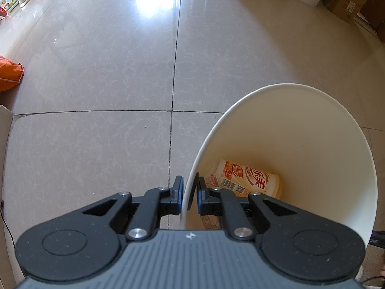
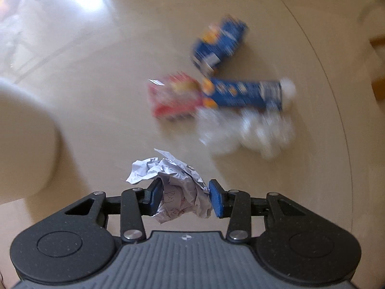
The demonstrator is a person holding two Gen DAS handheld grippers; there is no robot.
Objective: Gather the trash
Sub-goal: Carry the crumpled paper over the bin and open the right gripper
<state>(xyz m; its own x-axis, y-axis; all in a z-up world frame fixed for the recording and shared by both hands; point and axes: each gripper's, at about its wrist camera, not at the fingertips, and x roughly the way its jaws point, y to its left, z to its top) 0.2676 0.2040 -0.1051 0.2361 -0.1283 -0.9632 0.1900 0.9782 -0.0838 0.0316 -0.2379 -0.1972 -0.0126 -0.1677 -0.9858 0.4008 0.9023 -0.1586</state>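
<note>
Down at the rim, the left gripper [image 1: 189,193] pinches the thin wall of a white plastic bin [image 1: 312,144], one pad outside and one inside, nearly pressed together. An orange-and-white drink cup [image 1: 250,177] lies on its side at the bin's bottom. The right gripper [image 2: 185,198] clamps a crumpled ball of white paper [image 2: 175,180] between its blue pads, held above the floor. Below it, blurred, lie two blue cartons [image 2: 221,43], a red snack packet [image 2: 174,96] and clear crinkled plastic [image 2: 247,130], close together. Glossy beige floor tiles [image 1: 96,72] stretch to cardboard boxes [image 1: 346,0] at the room's edge.
</note>
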